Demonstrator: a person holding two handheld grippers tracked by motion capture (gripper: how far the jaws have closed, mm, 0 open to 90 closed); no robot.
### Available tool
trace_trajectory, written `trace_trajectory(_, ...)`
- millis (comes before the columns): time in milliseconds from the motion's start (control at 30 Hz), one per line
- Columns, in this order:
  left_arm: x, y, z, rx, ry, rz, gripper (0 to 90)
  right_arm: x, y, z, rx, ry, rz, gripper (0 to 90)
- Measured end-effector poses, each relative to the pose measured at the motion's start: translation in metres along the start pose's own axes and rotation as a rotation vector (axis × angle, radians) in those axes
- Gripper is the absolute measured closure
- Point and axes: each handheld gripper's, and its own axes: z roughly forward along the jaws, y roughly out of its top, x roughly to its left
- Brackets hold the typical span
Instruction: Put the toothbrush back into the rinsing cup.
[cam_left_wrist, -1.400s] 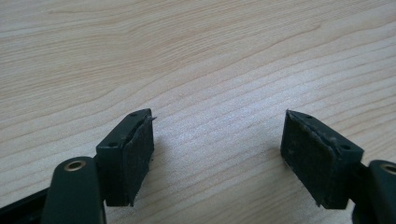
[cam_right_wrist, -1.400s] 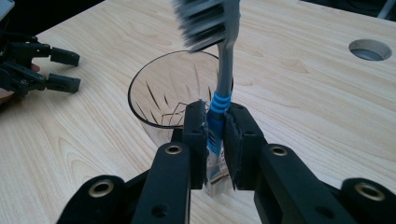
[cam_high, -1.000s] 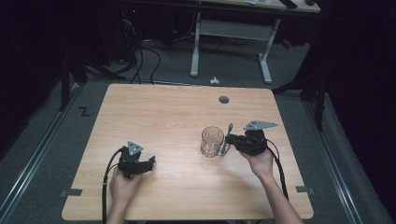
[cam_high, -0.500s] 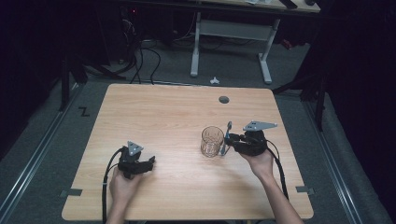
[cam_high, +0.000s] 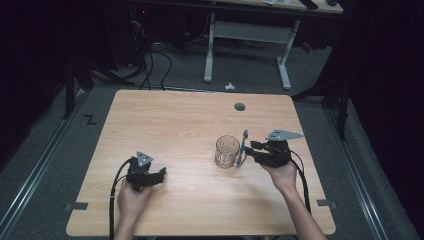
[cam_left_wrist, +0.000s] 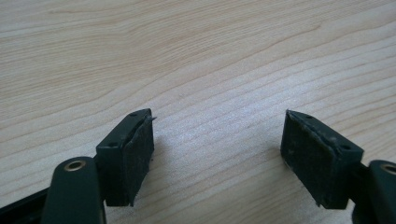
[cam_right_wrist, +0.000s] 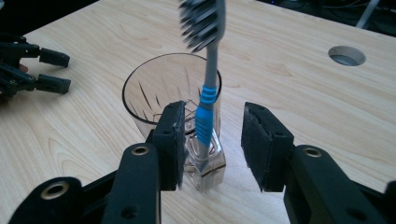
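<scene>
A clear glass tumbler (cam_high: 227, 151) (cam_right_wrist: 154, 93) stands upright on the wooden table (cam_high: 190, 125), right of centre. A toothbrush (cam_high: 243, 146) (cam_right_wrist: 205, 112) with a grey and blue handle stands nearly upright against the tumbler's outer right side, bristles up and blurred. My right gripper (cam_high: 252, 150) (cam_right_wrist: 215, 108) lies level just right of it. Its jaws have just been opening and stand apart on either side of the handle, with the pads off it. My left gripper (cam_high: 161, 174) (cam_left_wrist: 217, 116) rests open at the front left over bare wood.
A round cable hole (cam_high: 240, 106) (cam_right_wrist: 346, 55) is in the table's far right part. My left gripper (cam_right_wrist: 42, 70) also appears at the upper left of the right gripper view. Cables trail from both grippers toward the front edge. A desk frame (cam_high: 245, 35) stands beyond the table.
The right jaws have spread apart and come off the toothbrush handle, which stays upright against the tumbler. Neither hand has shifted noticeably.
</scene>
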Motion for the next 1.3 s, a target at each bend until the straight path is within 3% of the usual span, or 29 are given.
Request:
trace_trajectory(933,0.000,0.000,0.000,0.000,0.000,0.000,26.1,-0.010,-0.014,-0.024,-0.059,-0.023,0.047,60.2)
trace_trajectory(1300,0.000,0.000,0.000,0.000,0.000,0.000,26.1,-0.017,-0.024,-0.034,-0.085,-0.028,0.087,60.2)
